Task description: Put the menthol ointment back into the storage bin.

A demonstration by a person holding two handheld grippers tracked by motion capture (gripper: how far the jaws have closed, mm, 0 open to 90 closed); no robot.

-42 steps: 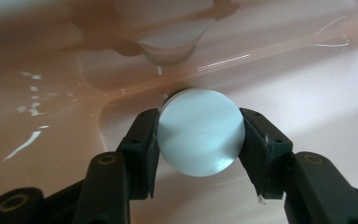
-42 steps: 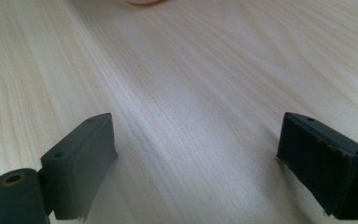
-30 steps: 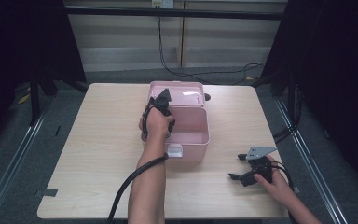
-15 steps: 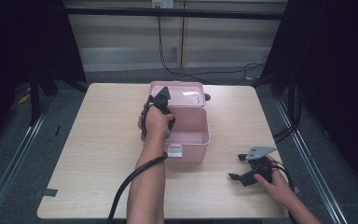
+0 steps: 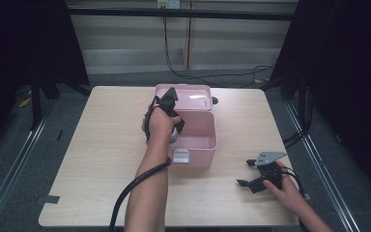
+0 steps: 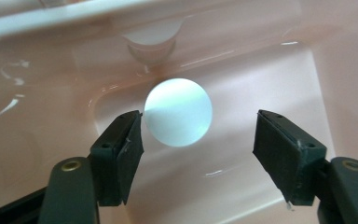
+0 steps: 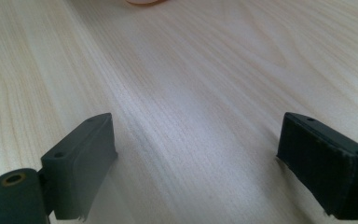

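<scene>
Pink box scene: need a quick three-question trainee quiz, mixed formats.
1. True or false: the left gripper is clamped on the white ball.
2. Where does the ball lie? A) on the table B) inside the pink box C) in the right gripper
3. Fill in: the right gripper's jaws stand ____ above the bare wooden table.

Key: 1 false, the jaws have just been opening and the ball sits free between them; 2 B; 3 open.

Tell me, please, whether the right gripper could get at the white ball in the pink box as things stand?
Probably not directly: the left gripper hangs over the white ball in the pink box.
</scene>
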